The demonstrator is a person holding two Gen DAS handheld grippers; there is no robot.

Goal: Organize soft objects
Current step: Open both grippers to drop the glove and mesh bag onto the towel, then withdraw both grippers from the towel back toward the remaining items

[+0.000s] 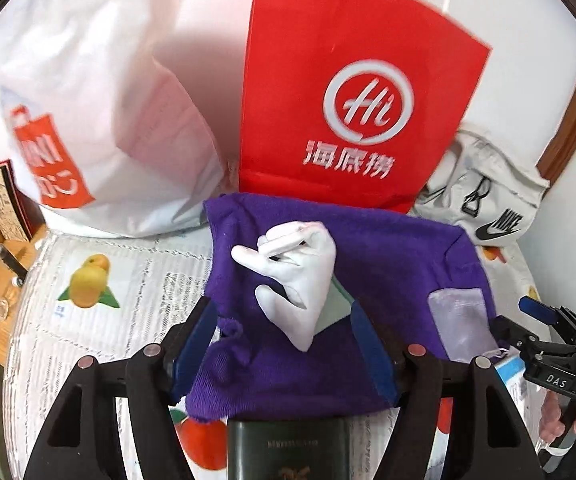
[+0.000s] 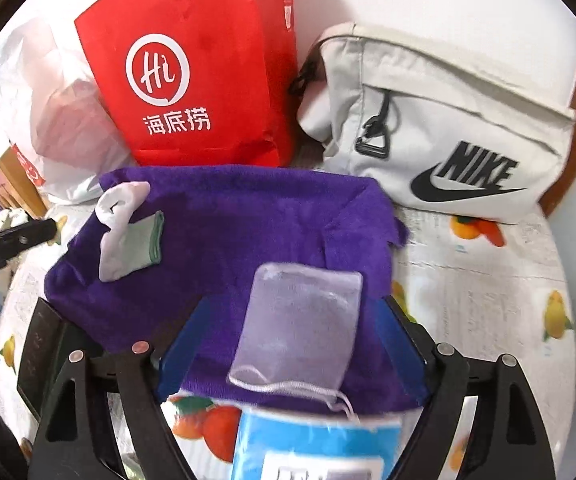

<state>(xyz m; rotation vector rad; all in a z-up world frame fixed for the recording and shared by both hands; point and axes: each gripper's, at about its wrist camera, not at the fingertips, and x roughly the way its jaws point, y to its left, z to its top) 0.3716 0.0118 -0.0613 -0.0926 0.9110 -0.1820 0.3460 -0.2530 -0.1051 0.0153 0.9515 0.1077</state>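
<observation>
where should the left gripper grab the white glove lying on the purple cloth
Probably the wrist end of the white glove, the flat tapered part pointing toward the left gripper. Its fingers curl up at the far end, so coming in low from the near side over the purple cloth meets one flat layer between the open jaws.

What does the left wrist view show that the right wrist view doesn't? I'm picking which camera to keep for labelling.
Only the left wrist view shows the dark green box at the bottom edge and the right claw from the side.

Only the right wrist view shows the blue-and-white packet below the cloth and the left claw's tip.

Both show the purple cloth, white glove, sheer drawstring pouch, red paper bag and Nike bag.
</observation>
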